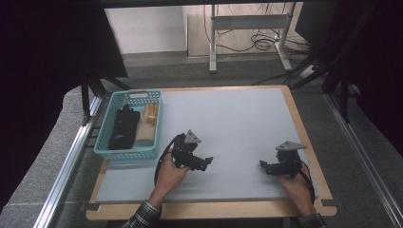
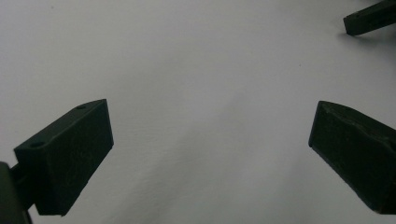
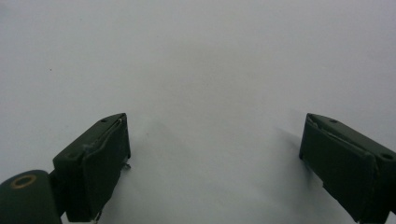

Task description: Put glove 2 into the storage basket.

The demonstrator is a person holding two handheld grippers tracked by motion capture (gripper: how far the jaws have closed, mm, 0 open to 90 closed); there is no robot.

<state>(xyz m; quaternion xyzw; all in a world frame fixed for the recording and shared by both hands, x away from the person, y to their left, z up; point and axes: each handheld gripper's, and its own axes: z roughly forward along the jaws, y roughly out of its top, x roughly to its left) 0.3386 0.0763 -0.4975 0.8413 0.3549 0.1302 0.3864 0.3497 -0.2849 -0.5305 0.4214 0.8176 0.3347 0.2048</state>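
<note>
Both grippers sit low over the bare grey table [image 1: 247,118], nothing in either. The left gripper [image 1: 207,161] is near the front centre, jaws spread wide and empty; in its own view [image 2: 210,158] there is plain tabletop between the jaws, and a dark tip of the other gripper pokes in at the top right corner. The right gripper [image 1: 263,166] is toward the front right, well apart from the left one, jaws also spread wide with bare surface between them [image 3: 215,158]. The nearest things to work on are in the blue basket [image 1: 110,151] at the table's left edge: a black pouch-like item [image 1: 124,127] lying along its left side and a tan, wood-coloured piece [image 1: 151,114] beside it on the right; what lies pale under the tan piece is too unclear to name. This looks like a start or rest pose, with no pick begun yet. The left gripper is the closer one, so the likely next move is a swing left and forward over the basket rim, then a drop onto one item with jaws aligned across its narrow side. The risk is clipping the basket wall on the way in.
</note>
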